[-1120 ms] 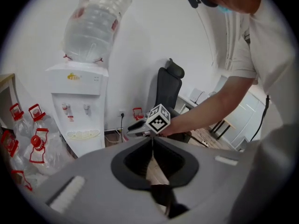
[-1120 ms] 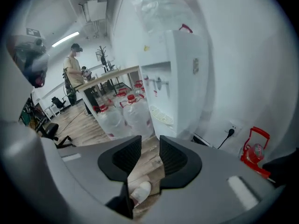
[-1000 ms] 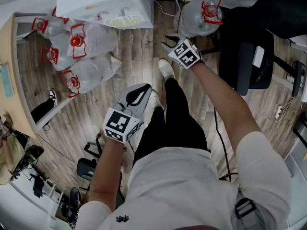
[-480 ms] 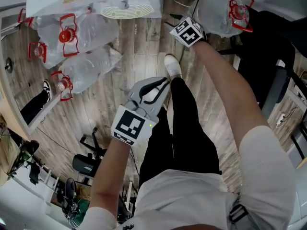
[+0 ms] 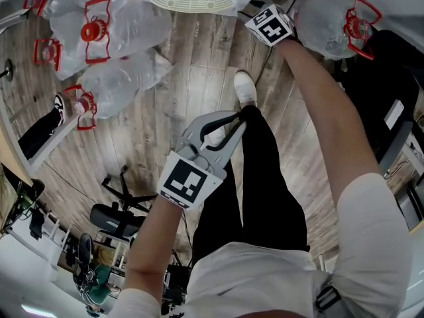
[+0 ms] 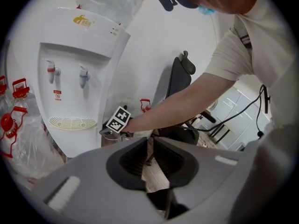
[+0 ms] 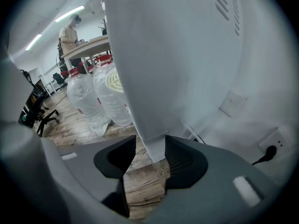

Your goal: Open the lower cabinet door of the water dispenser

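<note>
The white water dispenser [image 6: 77,78] stands at the left in the left gripper view, with two taps and a drip tray; in the head view only its tray [image 5: 192,2] and top edge show. My right gripper [image 7: 150,142] is low at the dispenser's right side, its marker cube [image 5: 271,24] beside the tray. Its jaws are opening. A lower corner edge of the white body [image 7: 156,146] stands between them, unpressed; I cannot tell whether it is the door. My left gripper [image 5: 233,119] hangs over the person's leg, shut and holding nothing.
Several clear water bottles with red handles [image 5: 106,25] lie left of the dispenser, and another one [image 5: 331,22] lies to its right. A black chair [image 5: 391,105] is at the far right. A white shoe [image 5: 245,88] stands on the wooden floor. A wall socket [image 7: 275,141] carries a plug.
Both grippers have come down towards the floor. The right one has moved in beside the dispenser's base. The left one has drifted over the leg, still shut.
</note>
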